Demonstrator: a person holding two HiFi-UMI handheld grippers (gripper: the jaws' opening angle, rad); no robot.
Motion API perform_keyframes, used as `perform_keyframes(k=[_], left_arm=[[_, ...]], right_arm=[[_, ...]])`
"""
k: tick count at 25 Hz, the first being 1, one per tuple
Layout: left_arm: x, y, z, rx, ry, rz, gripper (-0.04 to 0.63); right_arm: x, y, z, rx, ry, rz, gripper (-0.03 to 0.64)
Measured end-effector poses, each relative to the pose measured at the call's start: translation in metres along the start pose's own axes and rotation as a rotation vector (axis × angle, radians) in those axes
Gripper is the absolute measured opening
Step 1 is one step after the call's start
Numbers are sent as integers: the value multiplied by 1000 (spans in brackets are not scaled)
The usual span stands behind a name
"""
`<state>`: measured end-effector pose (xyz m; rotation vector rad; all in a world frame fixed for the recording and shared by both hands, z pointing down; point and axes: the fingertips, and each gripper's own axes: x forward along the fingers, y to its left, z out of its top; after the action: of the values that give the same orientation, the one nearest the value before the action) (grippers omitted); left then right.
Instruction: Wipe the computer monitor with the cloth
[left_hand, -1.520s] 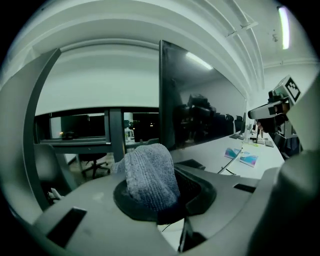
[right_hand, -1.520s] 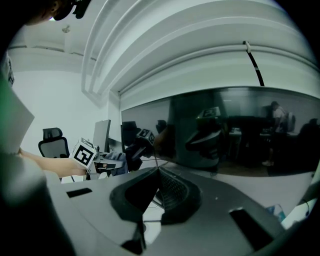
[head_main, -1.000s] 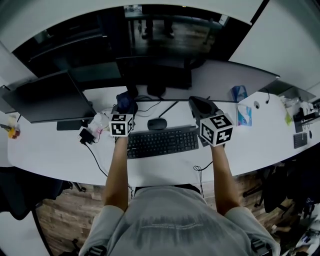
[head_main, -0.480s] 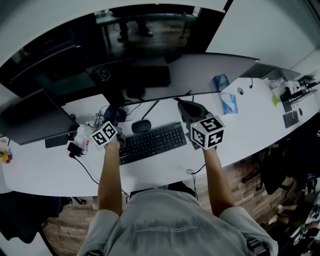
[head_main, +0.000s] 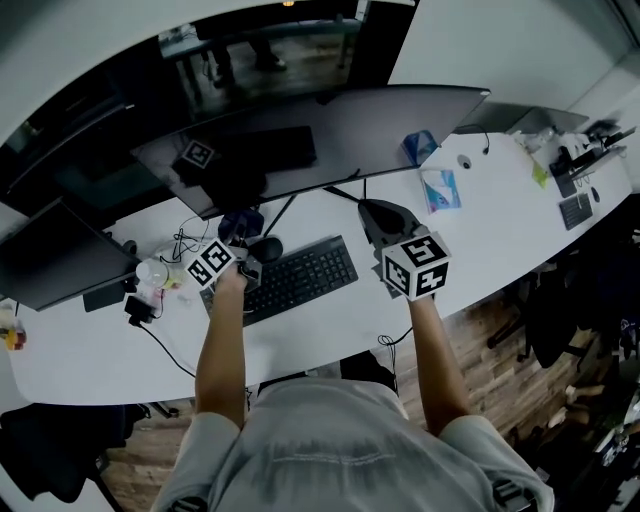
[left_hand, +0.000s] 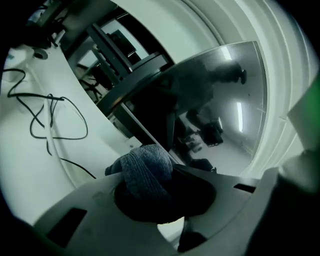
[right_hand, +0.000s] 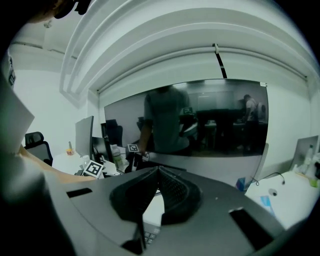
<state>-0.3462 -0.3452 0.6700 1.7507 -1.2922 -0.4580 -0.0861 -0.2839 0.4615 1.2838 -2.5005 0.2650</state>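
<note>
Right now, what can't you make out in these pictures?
- Cloth: left gripper view, mostly buried between the left gripper's shut jaws.
- Whether the cloth touches the monitor: no view settles it.
- Print on the flat blue packet: head view, too small.
- Desk-end clutter: head view, too small.

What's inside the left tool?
A bunched blue-grey cloth, gripped by the left tool. Its top pokes out toward the monitor; the rest is hidden in the tool's dark pocket.
</note>
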Motion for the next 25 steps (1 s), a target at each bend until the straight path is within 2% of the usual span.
perform_keyframes(k=[4,11,16,22,25], left_arm=[[19,-19,-25,-13,22,-41,67],[57,-55,-64,-27,50,-48,67],[90,-91,-97,-12,108,-96,68],[124,-126,-132,-41,155,-174,69],[143,-146,-153,-22,195,-208,69]], right_arm=[[-23,-27,-10,24,-4,-41,2],[-58,-78,-20,37,-4,-77,2],[-76,-111,-39,60,17,-97,2],[-91,-141,-57,87,25,-142,2],[-103,-158,-67,101,32,-171,2]])
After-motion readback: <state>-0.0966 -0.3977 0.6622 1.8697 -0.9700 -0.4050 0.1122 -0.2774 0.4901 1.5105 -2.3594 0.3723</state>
